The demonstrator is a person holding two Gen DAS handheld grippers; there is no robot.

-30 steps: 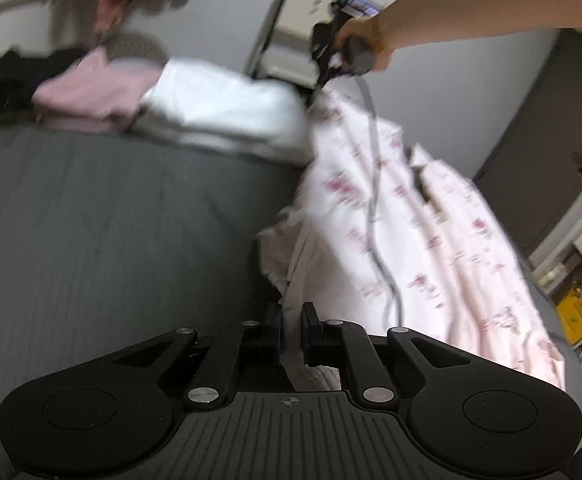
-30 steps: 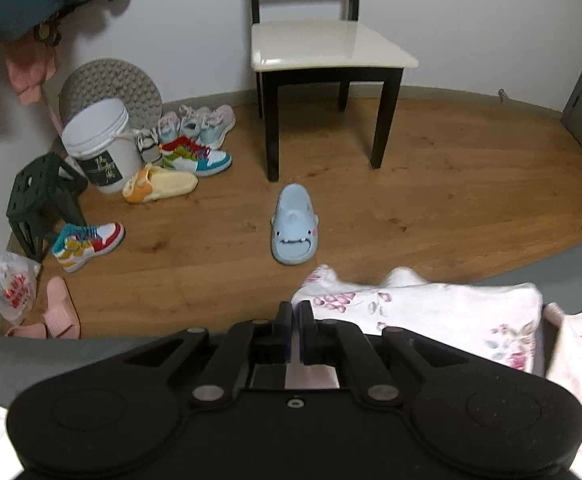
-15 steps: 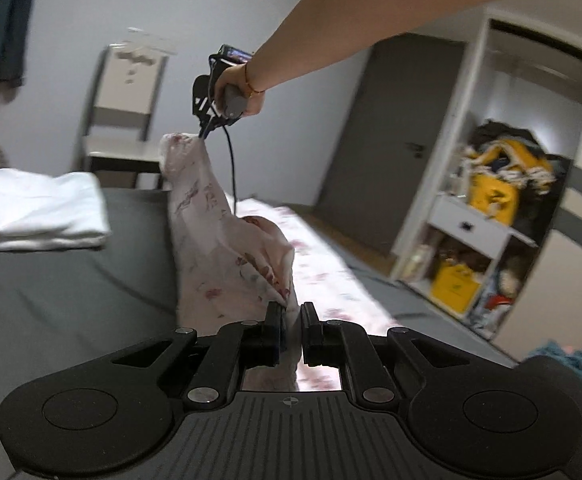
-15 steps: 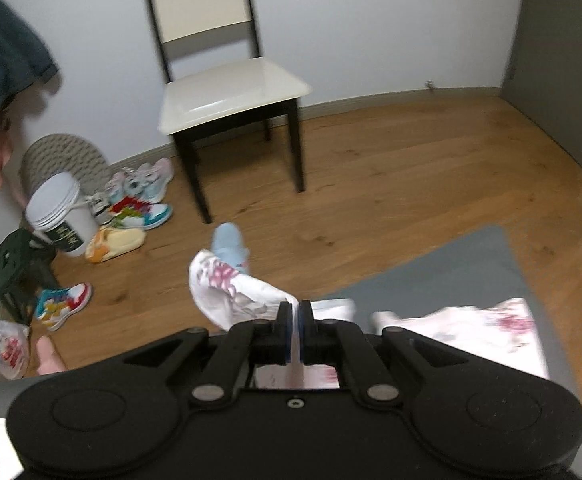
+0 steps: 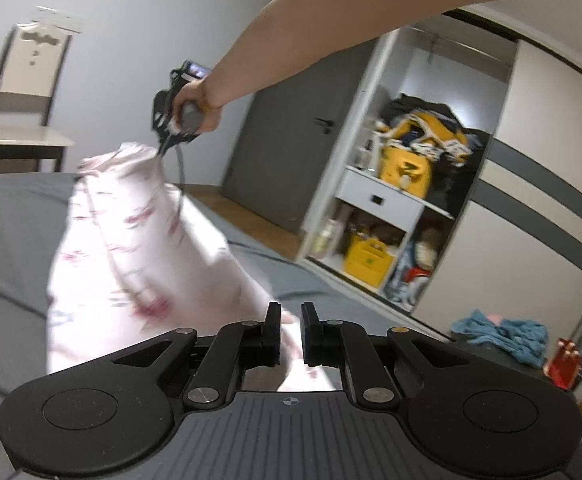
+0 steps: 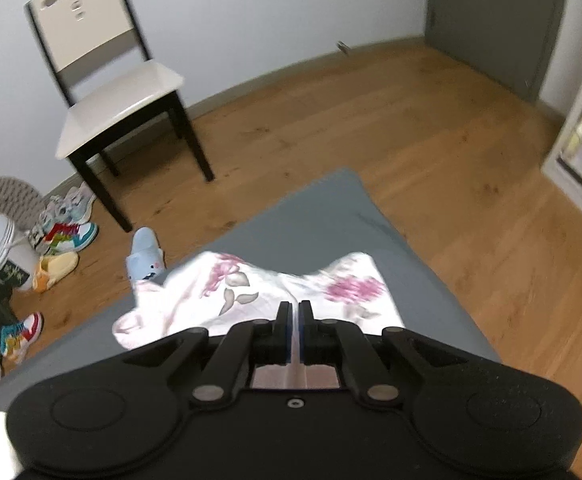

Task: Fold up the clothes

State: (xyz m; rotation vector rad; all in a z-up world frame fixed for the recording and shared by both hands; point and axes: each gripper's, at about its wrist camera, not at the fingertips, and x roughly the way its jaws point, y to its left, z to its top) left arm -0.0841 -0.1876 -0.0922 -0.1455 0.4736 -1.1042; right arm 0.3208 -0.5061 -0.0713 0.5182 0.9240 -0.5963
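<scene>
While pinched at both ends, floral garment (image 5: 131, 248) aloft.

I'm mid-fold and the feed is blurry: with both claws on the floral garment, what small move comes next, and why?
Probably lower both claws together to lay the floral garment flat on the grey bed. The right claw pinches its top edge high, the left claw grips a lower edge, and the cloth hangs bunched between them above the bed, so it likely needs spreading before a fold.
</scene>
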